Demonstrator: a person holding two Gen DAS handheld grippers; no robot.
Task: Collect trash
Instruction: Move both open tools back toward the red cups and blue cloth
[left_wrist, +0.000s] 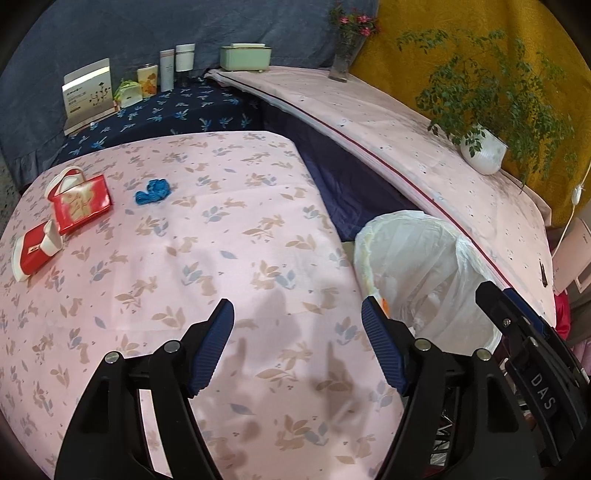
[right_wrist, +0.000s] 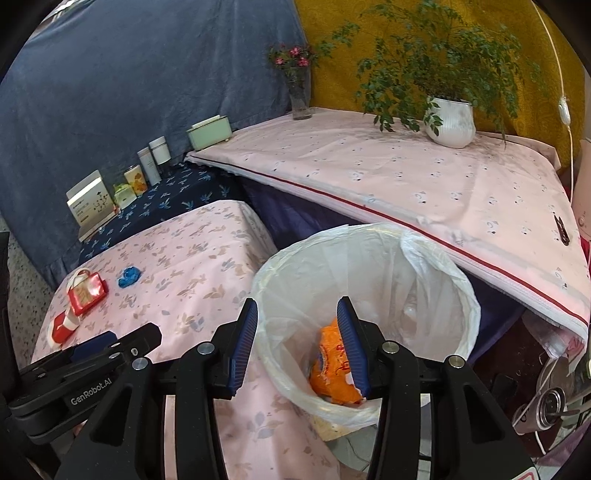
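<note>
Right hand-held gripper (right_wrist: 297, 345) above binned orange wrapper (right_wrist: 332, 373)

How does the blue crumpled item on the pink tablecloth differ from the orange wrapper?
The blue crumpled item lies out on the pink tablecloth, still uncollected; the orange wrapper is already inside the lined bin. The blue item is a small balled wad in one colour; the orange wrapper is larger, flatter and printed. Both look like crumpled trash.

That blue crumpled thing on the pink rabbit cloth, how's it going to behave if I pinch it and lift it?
The blue crumpled thing looks like thin bunched film, so it is probably floppy and will squash when pinched. It likely weighs little for its size. Lying low and wrinkled, it seems unlikely to roll, though a nudge may just slide it.
</note>
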